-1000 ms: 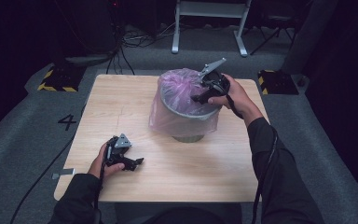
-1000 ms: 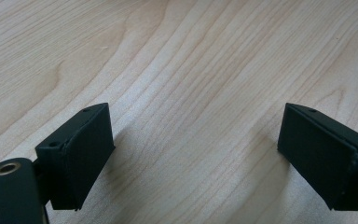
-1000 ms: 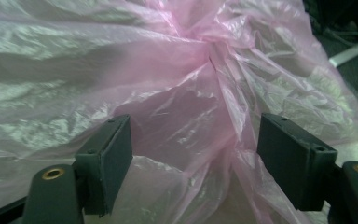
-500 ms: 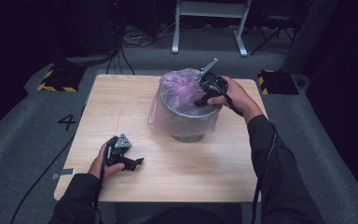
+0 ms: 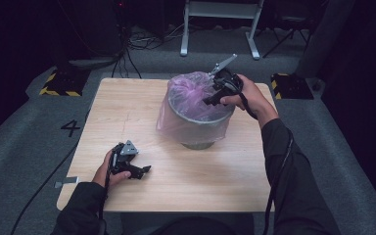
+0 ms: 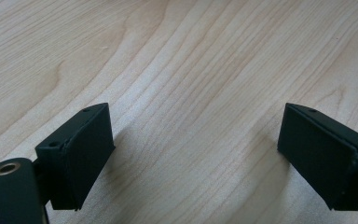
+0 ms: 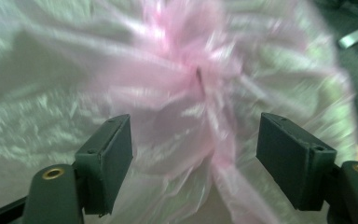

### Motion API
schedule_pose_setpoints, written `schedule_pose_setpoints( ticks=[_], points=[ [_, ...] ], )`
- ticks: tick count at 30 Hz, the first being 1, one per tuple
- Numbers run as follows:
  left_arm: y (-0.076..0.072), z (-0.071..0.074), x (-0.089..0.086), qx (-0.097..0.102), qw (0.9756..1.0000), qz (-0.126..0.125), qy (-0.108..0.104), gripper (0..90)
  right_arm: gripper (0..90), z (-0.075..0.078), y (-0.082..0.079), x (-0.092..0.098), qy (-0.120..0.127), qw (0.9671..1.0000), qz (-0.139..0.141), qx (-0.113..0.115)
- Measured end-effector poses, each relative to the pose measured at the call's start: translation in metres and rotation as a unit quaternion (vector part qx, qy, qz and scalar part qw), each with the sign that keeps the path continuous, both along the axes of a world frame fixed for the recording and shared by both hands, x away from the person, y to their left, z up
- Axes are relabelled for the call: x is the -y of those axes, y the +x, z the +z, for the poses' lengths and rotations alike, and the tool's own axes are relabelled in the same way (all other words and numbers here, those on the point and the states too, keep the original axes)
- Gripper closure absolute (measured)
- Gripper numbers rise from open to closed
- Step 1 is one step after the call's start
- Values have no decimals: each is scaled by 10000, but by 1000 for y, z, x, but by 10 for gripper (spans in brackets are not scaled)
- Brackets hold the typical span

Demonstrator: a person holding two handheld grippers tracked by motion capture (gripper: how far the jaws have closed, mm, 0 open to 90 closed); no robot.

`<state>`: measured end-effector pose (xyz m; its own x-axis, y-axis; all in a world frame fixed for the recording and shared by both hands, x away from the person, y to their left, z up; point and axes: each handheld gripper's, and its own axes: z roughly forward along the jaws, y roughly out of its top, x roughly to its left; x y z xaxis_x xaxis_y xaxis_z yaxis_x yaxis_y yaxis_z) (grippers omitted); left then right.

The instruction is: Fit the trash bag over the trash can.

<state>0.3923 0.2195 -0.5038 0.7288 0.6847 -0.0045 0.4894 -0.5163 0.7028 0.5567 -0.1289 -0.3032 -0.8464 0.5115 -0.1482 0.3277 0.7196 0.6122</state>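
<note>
Lining the bin: the pink bag (image 5: 196,100) already sits in the grey bin (image 5: 201,128) mid-counter (image 5: 127,112).
The right claw (image 7: 194,161) hovers apart over its bunched plastic, ungripped; the left claw (image 6: 193,158) rests apart, idle.

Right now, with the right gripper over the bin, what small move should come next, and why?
Probably ease the right gripper forward and close its fingers on the gathered pink bag. The fingers stand open with the bunched plastic between them but not pinched, above the grey bin. The left gripper rests open over bare table, so it need not move.
</note>
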Motion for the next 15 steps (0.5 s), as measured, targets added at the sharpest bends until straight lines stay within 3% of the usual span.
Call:
schedule_pose_setpoints(
  ticks=[4, 9, 14, 15],
  points=[
    [0, 0, 0, 3, 10000, -2, 7, 104, 346, 3, 0, -3, 328, 9993, -96, 174],
    [0, 0, 0, 0, 10000, -3, 4, 104, 431, -3, 6, -12, 484, 9979, -352, 267],
    [0, 0, 0, 1, 10000, -3, 3, 104, 472, -9, 8, -27, -180, 9996, -195, 47],
    [0, 0, 0, 6, 10000, -1, 5, 104, 464, -11, 8, -30, -447, 9989, -107, 29]
  ],
)
